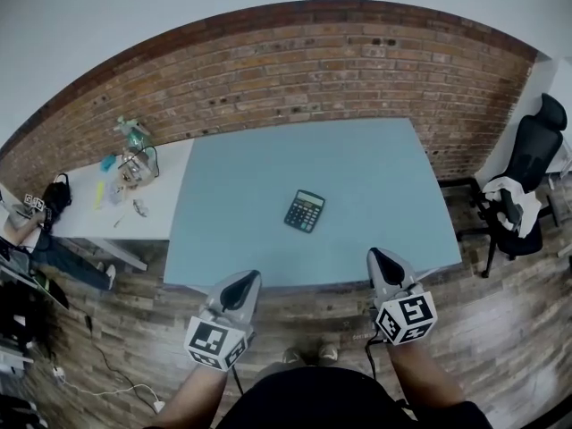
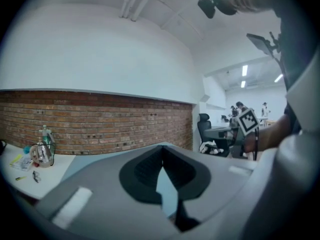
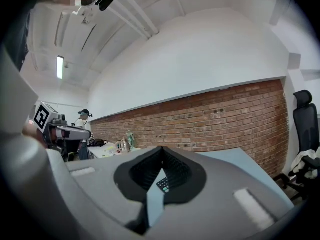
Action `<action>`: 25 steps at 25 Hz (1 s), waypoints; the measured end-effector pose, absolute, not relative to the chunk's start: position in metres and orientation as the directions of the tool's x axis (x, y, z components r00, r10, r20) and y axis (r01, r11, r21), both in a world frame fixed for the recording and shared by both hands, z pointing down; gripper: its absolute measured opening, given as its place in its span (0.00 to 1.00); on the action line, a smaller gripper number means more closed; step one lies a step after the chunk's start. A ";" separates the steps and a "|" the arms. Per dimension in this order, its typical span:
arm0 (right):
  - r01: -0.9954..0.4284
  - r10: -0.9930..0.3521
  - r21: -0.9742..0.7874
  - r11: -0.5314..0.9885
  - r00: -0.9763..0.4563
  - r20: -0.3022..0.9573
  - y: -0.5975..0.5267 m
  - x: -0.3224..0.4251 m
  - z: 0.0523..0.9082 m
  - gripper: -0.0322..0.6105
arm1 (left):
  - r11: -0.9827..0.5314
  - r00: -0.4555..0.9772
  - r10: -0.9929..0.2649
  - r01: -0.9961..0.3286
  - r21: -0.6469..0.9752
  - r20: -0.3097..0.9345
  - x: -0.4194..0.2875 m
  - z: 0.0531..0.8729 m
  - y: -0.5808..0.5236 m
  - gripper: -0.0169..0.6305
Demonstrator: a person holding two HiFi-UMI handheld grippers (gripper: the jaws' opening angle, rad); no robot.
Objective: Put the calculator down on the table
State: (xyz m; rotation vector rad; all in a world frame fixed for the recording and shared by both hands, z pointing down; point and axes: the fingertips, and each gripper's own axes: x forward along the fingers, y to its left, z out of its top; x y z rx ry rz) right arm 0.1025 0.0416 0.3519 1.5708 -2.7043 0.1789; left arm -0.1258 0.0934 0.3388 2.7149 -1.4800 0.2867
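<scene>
A: Blue bench, calculator flat on it, well ahead of both tools.
B: And left tool, right tool?
A: Both clenched on nothing, held at the near edge. Nothing left to carry; looks placed, I'd say.

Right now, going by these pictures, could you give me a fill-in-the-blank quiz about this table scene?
The calculator lies flat on the ____ table.
The wall behind that table is built of ____.
The left gripper and the right gripper both have their jaws ____, with nothing held.
In the head view, the black office chair stands at the table's ____ side.
Missing words: blue, brick, shut, right.
</scene>
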 end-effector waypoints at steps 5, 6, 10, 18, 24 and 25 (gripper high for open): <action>-0.885 -0.883 -0.062 0.461 -0.465 0.072 0.041 0.105 0.349 0.05 | -0.533 0.523 -0.840 -0.845 -0.040 0.147 -0.135 0.334 0.090 0.03; -0.889 -0.886 -0.064 0.453 -0.457 0.074 0.041 0.105 0.350 0.05 | -0.534 0.525 -0.840 -0.845 -0.036 0.140 -0.136 0.333 0.089 0.03; -0.896 -0.893 -0.071 0.439 -0.444 0.076 0.042 0.101 0.349 0.05 | -0.537 0.528 -0.840 -0.842 -0.047 0.130 -0.143 0.328 0.089 0.03; -0.919 -0.913 -0.057 0.390 -0.394 0.105 0.048 0.112 0.352 0.05 | -0.468 0.462 -0.876 -0.883 -0.017 0.139 -0.166 0.330 0.088 0.03; -0.929 -0.919 -0.034 0.369 -0.370 0.133 0.053 0.114 0.356 0.05 | -0.457 0.448 -0.884 -0.889 -0.041 0.135 -0.171 0.332 0.084 0.03; -0.927 -0.917 -0.029 0.375 -0.375 0.138 0.053 0.110 0.358 0.05 | -0.452 0.442 -0.886 -0.891 -0.043 0.142 -0.173 0.334 0.084 0.03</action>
